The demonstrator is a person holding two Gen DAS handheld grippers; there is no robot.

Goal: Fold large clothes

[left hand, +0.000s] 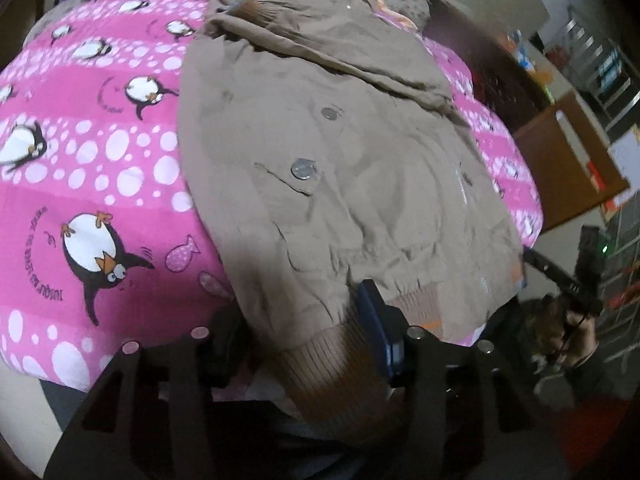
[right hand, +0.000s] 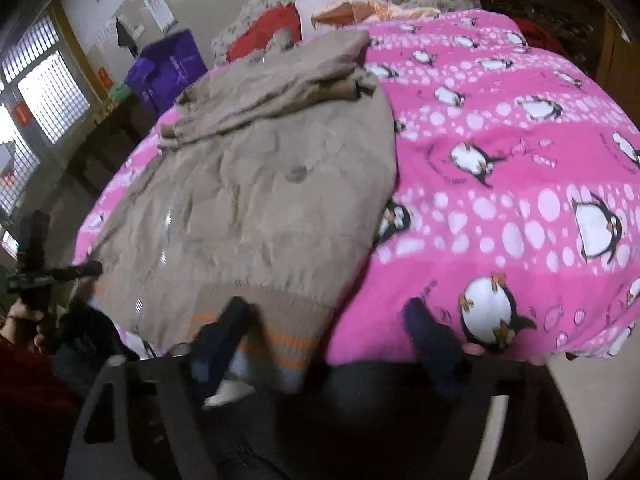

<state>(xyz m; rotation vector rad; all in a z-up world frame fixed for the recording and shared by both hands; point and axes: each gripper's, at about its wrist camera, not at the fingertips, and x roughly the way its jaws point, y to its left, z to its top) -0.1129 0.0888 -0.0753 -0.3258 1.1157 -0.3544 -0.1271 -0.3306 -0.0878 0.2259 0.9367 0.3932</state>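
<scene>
A tan jacket with snap buttons lies flat on a pink penguin blanket, sleeves folded across its top. Its ribbed hem hangs over the near bed edge. My left gripper is open, its fingers either side of the ribbed hem corner, which lies between them. In the right wrist view the jacket lies on the blanket. My right gripper is open, its left finger over the striped hem, its right finger over the blanket.
Pillows and red and orange cloth lie at the bed's head. A purple bag and a window are to the left. A wooden cabinet stands beside the bed. The other hand-held gripper shows at each view's edge.
</scene>
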